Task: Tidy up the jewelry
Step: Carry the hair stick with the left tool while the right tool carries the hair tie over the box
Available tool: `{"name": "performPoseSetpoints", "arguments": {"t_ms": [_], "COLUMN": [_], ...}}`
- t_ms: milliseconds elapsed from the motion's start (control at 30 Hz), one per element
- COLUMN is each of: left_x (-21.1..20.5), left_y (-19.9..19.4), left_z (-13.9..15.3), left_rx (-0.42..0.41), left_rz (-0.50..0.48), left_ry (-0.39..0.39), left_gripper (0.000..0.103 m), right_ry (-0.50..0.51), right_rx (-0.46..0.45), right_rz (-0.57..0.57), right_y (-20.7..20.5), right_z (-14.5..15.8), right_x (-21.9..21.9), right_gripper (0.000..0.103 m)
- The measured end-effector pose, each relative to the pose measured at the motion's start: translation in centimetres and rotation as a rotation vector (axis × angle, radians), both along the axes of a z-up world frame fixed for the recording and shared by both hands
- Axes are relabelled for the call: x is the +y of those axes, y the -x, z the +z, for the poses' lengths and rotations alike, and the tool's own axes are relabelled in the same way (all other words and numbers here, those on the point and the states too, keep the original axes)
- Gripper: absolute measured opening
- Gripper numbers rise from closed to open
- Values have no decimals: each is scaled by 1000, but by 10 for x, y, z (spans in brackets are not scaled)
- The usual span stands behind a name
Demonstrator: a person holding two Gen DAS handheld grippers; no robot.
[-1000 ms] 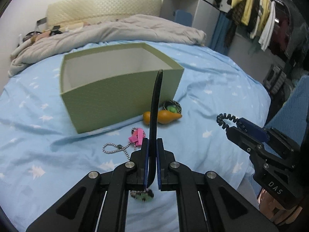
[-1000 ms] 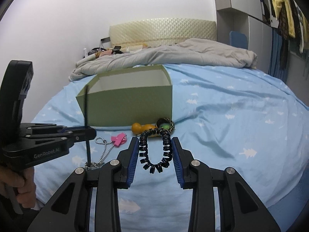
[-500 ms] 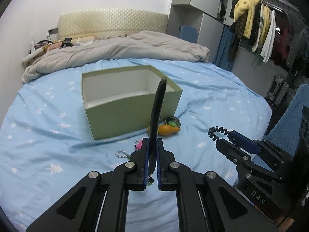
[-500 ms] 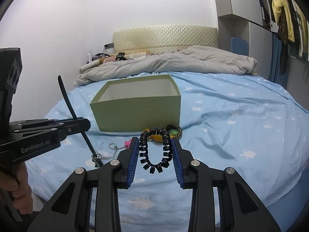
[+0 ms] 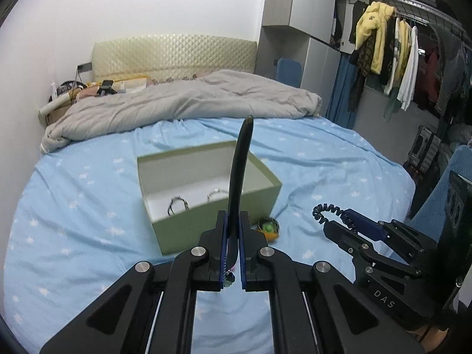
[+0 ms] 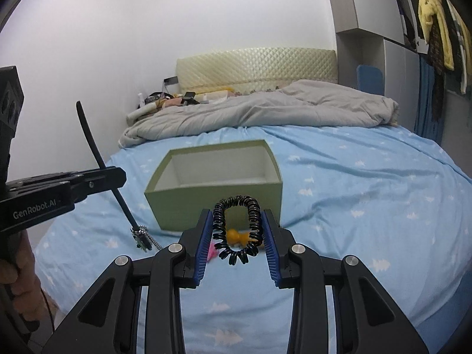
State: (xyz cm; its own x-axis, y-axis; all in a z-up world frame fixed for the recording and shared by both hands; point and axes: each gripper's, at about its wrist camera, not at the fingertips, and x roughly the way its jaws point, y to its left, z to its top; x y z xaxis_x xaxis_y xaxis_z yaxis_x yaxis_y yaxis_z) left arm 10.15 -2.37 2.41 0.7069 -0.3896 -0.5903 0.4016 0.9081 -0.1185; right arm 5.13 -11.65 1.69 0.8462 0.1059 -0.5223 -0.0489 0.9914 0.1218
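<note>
Left wrist view, left to right: light blue bedsheet (image 5: 73, 221) fills the frame, grey blanket (image 5: 183, 103) bunched at upper centre under the cream headboard (image 5: 174, 56). Green open box (image 5: 188, 227) at centre, two silver rings (image 5: 178, 205) on its white floor. Left gripper (image 5: 233, 230) at lower centre, jaws pressed together, pinching a black strap (image 5: 240, 168) that sticks up over the box. Small orange and green trinket (image 5: 268, 228) on the sheet just right of the box's near corner. Right gripper (image 5: 339, 221) at lower right, black coil bracelet (image 5: 324, 211) between its fingers. Clothes rack (image 5: 392, 53) at upper right.

Right wrist view, left to right: a hand (image 6: 22, 271) at the lower left edge holds the left gripper (image 6: 116, 175); strap (image 6: 97, 156) slants through its tip, small charm and bead chain (image 6: 141, 237) hanging off the strap's lower end above the sheet. Box (image 6: 215, 183) at centre, apart from both tools. Right gripper (image 6: 237, 233) at lower centre, jaws partly spread and pinching the coil bracelet (image 6: 237, 230), loop upright between the blue pads. Orange trinket (image 6: 236, 236) and a pink piece (image 6: 211, 253) on the sheet behind the loop, in front of the box.
</note>
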Motion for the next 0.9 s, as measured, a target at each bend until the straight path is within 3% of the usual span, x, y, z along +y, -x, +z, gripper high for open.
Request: {"name": "performPoseSetpoints", "arguments": {"t_ms": [400,900], "left_x": [-5,-6], "left_y": [-52,-141], "left_z": [11,11], "left_rx": [-33,-40], "left_rz": [1,30], "left_ry": [-54,-81], "left_gripper": [4,5], "right_ry": [14,9], "right_rx": [19,98], "right_rz": [37,103], "right_y": [-54,-147], "right_z": [10,-3], "right_x": [7,17], "right_gripper": [31,31]}}
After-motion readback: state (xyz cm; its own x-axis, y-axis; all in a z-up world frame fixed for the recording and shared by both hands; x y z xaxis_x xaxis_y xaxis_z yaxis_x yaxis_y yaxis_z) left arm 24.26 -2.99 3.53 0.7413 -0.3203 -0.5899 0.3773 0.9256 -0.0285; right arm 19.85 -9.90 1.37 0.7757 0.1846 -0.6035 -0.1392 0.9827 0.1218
